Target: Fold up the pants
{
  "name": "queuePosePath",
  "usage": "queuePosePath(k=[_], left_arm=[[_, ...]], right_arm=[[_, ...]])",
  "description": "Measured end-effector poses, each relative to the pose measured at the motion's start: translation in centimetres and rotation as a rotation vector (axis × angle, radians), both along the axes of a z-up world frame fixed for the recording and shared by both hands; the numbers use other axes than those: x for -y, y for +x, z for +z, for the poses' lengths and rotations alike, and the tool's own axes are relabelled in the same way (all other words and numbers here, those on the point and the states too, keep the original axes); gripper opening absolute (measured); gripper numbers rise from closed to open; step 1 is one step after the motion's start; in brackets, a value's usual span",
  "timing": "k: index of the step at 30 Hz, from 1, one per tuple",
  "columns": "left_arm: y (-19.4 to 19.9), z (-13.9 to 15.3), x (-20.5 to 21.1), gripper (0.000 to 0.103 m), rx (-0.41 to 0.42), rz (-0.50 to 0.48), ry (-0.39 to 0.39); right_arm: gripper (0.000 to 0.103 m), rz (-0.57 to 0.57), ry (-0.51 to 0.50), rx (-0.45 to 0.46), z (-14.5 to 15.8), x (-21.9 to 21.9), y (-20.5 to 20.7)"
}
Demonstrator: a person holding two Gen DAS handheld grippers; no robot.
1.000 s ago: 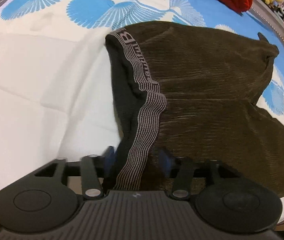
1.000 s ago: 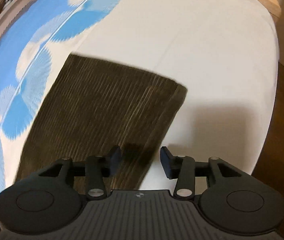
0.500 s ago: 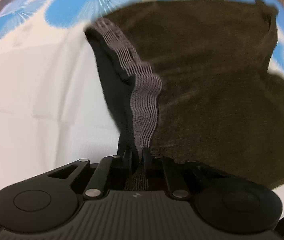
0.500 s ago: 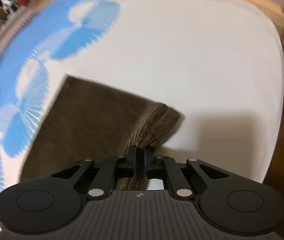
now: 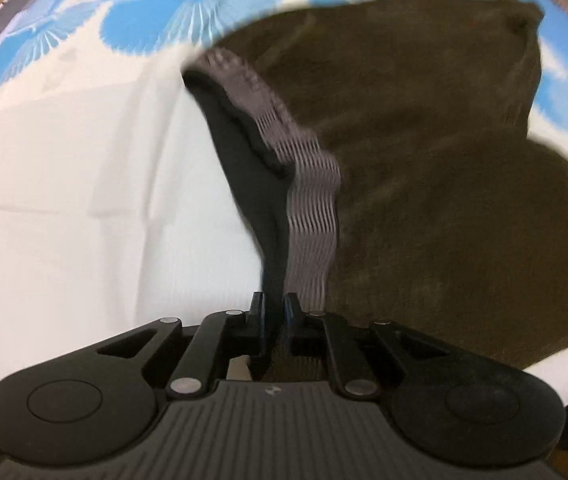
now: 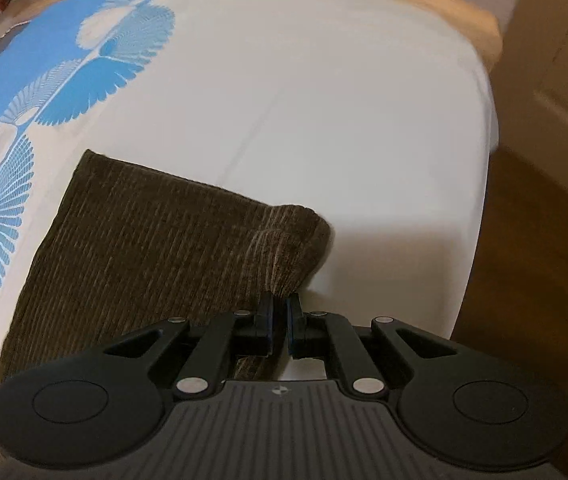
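Dark olive corduroy pants (image 5: 424,168) lie on a bed with a white and blue patterned sheet (image 5: 64,184). Their grey striped waistband (image 5: 308,200) runs toward my left gripper (image 5: 273,312), which is shut on it and lifts its near end off the sheet. In the right wrist view the leg end of the pants (image 6: 156,252) lies flat, and my right gripper (image 6: 279,312) is shut on its near right corner, which is bunched and raised.
The bed's wooden edge (image 6: 424,4) curves along the far side. Wooden floor (image 6: 532,272) and a pale door or cabinet (image 6: 564,60) are to the right of the bed. The sheet (image 6: 344,128) beyond the leg end is bare white.
Both grippers were open around the fabric a second ago. They have shut, left on the waistband and right on the leg corner, and both have lifted the fabric a little.
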State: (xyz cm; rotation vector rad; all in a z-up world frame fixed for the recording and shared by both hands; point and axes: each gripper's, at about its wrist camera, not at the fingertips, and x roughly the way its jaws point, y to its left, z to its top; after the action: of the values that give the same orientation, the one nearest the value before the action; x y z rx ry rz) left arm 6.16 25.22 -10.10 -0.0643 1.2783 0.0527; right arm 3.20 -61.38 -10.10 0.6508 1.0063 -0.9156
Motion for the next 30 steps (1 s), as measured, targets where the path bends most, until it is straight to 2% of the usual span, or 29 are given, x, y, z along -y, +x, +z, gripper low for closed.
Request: queuePosePath(k=[3, 5, 8, 11, 12, 14, 17, 19, 20, 22, 23, 24, 25, 27, 28, 30], left_arm=[[0.1, 1.6, -0.4, 0.014, 0.086, 0.021, -0.023], [0.4, 2.0, -0.6, 0.014, 0.126, 0.014, -0.074], [1.1, 1.7, 0.8, 0.014, 0.132, -0.047, -0.102], [2.4, -1.1, 3.1, 0.014, 0.065, -0.118, -0.073], [2.7, -2.6, 3.4, 0.014, 0.008, -0.128, -0.033], [2.6, -4.9, 3.5, 0.005, -0.106, -0.145, 0.042], [3.3, -3.9, 3.7, 0.006, -0.077, -0.144, 0.048], [3.3, -2.2, 4.7, 0.010, 0.012, -0.177, 0.043], [3.2, -1.5, 5.2, 0.013, 0.052, -0.201, 0.009], [3.7, -1.3, 6.4, 0.014, 0.071, -0.230, -0.050], [3.9, -1.3, 7.3, 0.014, 0.074, -0.259, -0.055], [4.1, -1.6, 8.2, 0.015, 0.072, -0.290, -0.055], [4.3, -2.0, 9.1, 0.017, 0.060, -0.319, -0.063], [4.8, -3.5, 10.7, 0.044, 0.006, -0.360, -0.069], [5.0, -4.6, 11.4, 0.047, -0.043, -0.375, -0.037], [4.8, -6.9, 13.1, 0.050, -0.134, -0.437, 0.080]], right_arm=[[0.006, 0.018, -0.095, -0.017, 0.7, -0.4, 0.5], [0.006, 0.043, -0.093, -0.024, 0.4, -0.7, 0.6], [0.009, 0.040, -0.129, -0.039, 0.8, -1.0, 0.7], [0.015, 0.029, -0.205, -0.070, 1.6, -1.1, 0.8], [0.015, 0.023, -0.219, -0.068, 1.8, -1.0, 0.7], [0.015, 0.008, -0.237, -0.052, 2.2, -0.8, 0.4], [0.015, 0.008, -0.224, 0.033, 2.9, -0.6, 0.2], [0.015, 0.040, -0.225, 0.071, 3.3, -1.0, 0.3], [0.015, 0.066, -0.221, 0.082, 3.4, -1.3, 0.5], [0.017, 0.142, -0.174, 0.113, 3.1, -1.9, 1.5], [0.024, 0.195, -0.122, 0.129, 2.6, -2.1, 2.0], [0.026, 0.256, -0.063, 0.130, 1.7, -2.4, 2.6], [0.027, 0.310, -0.014, 0.095, 0.5, -2.7, 3.3], [0.027, 0.338, 0.032, -0.051, -2.2, -2.7, 4.0], [0.027, 0.315, 0.048, -0.085, -3.3, -2.2, 3.7], [0.027, 0.285, 0.046, -0.054, -2.8, -1.6, 4.0]])
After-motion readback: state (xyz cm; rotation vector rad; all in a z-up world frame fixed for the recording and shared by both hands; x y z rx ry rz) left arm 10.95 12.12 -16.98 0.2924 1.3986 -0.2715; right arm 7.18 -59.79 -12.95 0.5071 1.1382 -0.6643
